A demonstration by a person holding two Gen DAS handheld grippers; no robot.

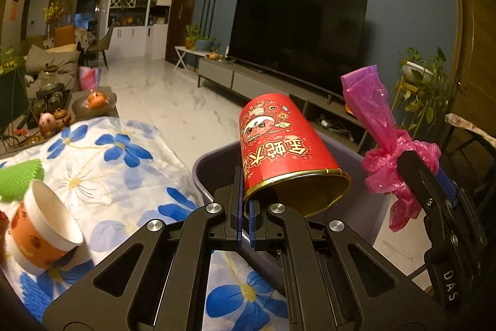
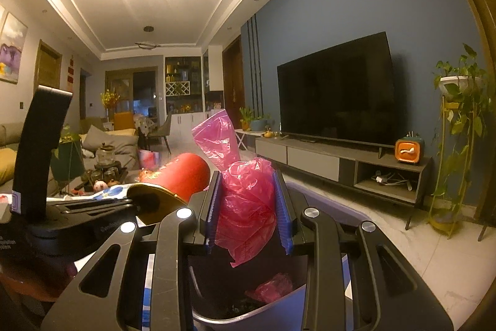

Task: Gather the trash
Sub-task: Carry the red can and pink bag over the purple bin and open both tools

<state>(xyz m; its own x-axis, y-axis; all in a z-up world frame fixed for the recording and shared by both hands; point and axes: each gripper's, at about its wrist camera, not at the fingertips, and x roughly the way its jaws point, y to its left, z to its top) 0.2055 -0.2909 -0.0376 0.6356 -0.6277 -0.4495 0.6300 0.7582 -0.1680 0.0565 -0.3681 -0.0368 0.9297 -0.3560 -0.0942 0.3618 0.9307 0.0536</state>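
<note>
Beside the flowered tablecloth [image 1: 102, 163], both catches hang over the grey bin [image 1: 217, 166]: the left gripper [image 1: 246, 216] pinches a red paper cup [image 1: 279, 145] by its rim, and the right gripper [image 2: 248, 207] squeezes a crumpled pink plastic bag [image 2: 248, 200]. One pink scrap [image 2: 272, 287] already lies in the bin, while an orange paper cup [image 1: 40, 231] waits on the tablecloth, so I'd say roughly midway.

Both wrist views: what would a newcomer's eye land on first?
The red paper cup, pinched at its gold rim by the left gripper and tipped over the grey bin. Beside it, the crumpled pink plastic bag clamped in the right gripper above the same bin. Behind both, the big dark TV.
</note>
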